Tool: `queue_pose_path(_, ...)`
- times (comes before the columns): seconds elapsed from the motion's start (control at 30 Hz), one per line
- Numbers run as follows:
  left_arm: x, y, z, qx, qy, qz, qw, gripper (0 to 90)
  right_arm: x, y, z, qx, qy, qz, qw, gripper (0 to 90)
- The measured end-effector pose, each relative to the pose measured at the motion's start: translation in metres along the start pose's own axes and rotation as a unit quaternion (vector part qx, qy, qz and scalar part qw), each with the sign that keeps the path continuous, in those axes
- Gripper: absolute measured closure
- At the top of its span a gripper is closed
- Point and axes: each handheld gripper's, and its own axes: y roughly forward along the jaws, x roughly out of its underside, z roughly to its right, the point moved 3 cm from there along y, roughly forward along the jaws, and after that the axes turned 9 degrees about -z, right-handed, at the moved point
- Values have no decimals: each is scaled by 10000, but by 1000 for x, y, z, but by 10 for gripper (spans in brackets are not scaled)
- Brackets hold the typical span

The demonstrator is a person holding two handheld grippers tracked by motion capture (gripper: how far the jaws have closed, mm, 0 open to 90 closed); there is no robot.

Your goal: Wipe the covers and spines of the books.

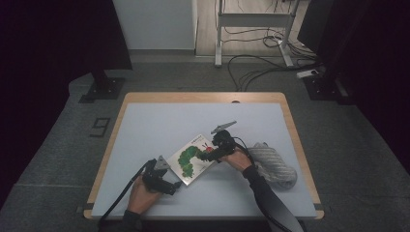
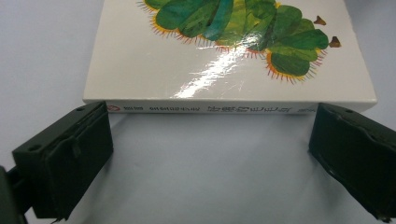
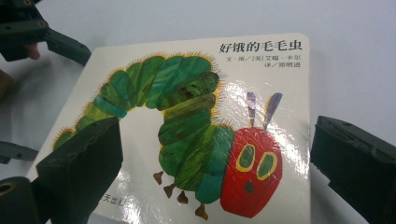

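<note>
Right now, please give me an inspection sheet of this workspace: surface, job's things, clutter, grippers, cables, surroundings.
Surface: pale grey tabletop with wooden rim, mostly bare.
Job's things: white glossy board book with green caterpillar cover, lying flat and closed.
Clutter: grey knitted cloth bundle at the right of the book.
Grippers: left gripper open, jaws at the book's spine edge; right gripper open, jaws over the cover.
Cables: black cable trailing from the left gripper; loose cables on the floor behind the table.
Surroundings: grey floor; white metal stand; dark curtains.
</note>
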Motion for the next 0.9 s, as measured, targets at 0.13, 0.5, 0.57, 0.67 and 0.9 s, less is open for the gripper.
queue_pose_path(0.13,0,0,0,8,9,-1,10000,0,0,-4,-1,-89,120,105,9998,25)
queue_pose_path(0.5,0,0,0,18,27,-3,10000,0,5,-16,-5,-136,198,228,9995,29)
queue_pose_path(0.57,0,0,0,18,28,-4,10000,0,6,-19,-6,-148,207,224,9994,32)
queue_pose_path(0.67,0,0,0,15,29,-4,10000,0,7,-22,-6,-178,218,232,9993,37)
queue_pose_path(0.9,0,0,0,17,23,0,10000,0,10,-29,-7,-285,251,255,9990,62)
